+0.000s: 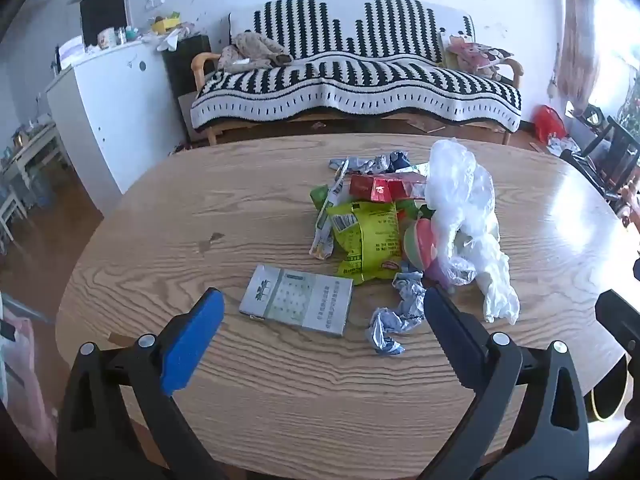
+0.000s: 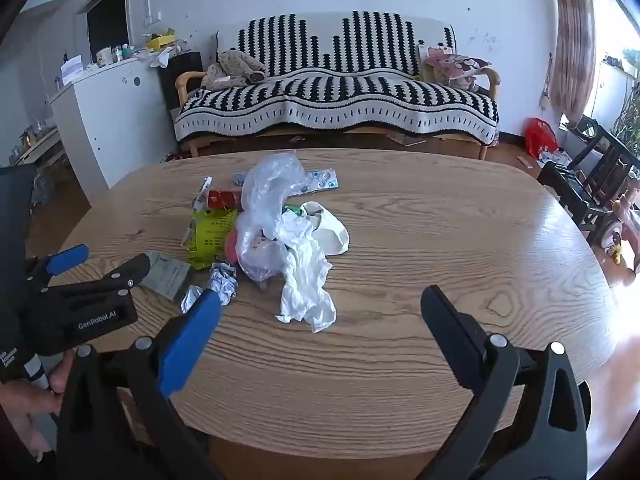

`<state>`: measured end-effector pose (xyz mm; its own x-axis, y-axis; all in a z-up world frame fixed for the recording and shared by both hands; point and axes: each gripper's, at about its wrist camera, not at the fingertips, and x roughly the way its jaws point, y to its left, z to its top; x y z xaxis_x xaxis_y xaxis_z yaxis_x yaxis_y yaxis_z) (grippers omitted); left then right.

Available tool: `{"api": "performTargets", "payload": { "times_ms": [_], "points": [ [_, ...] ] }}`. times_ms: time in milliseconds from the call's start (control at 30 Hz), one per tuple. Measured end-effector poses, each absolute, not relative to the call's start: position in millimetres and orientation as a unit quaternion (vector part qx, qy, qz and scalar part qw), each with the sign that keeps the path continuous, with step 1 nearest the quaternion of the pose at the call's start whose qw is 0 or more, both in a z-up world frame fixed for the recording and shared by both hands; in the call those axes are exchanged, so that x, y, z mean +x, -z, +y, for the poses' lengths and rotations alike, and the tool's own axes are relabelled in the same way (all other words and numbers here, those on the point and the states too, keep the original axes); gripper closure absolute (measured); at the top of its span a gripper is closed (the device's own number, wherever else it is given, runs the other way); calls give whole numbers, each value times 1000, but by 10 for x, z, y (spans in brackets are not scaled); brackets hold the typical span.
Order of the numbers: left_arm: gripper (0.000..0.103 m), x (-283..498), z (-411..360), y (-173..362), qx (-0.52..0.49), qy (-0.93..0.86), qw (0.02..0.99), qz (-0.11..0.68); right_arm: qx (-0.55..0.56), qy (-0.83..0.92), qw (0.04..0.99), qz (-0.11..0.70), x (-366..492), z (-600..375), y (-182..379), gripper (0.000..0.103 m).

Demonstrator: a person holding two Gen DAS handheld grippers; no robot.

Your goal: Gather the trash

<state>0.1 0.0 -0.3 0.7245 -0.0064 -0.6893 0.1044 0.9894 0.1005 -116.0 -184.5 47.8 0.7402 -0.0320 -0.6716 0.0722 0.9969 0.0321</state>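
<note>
A heap of trash [image 1: 404, 220] is being seen on the wooden worktop [image 1: 248, 384], just right of centre in the left wrist view and left of centre in the right wrist view [image 2: 272, 236]. In the left wrist view, a flat grey box [image 1: 298, 300] is lying at the lower left edge of the heap, its long axis running from upper left to lower right across the frame. Just to its right, a crumpled foil wrapper [image 1: 396, 318] is resting on the wood. Above these, a green snack bag [image 1: 370, 236] is lying with its long axis running up and down the frame, and a red packet [image 1: 384, 188] is lying crosswise above it. A clear plastic bag [image 1: 460, 184] is standing up on the right side of the heap, and a white tissue [image 1: 498, 284] is trailing from it toward the lower right.

The left tool [image 1: 324, 308] is being held low over the near edge of the worktop, its jaws spread wide apart with nothing clamped; the grey box and the foil wrapper are showing between them. The right tool [image 2: 320, 308] is likewise being held with jaws wide apart and empty, the tissue's [image 2: 308, 284] lower end showing between them. A striped sofa [image 1: 352, 80] is being seen beyond the worktop.
</note>
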Motion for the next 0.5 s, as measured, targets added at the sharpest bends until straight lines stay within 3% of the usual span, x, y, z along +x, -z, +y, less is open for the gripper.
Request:
{"api": "performTargets", "payload": {
  "times_ms": [500],
  "points": [
    [6,83,123,49,33,28,921,387,33,12,933,359,-1182,-1857,-488,6]
  ]
}}
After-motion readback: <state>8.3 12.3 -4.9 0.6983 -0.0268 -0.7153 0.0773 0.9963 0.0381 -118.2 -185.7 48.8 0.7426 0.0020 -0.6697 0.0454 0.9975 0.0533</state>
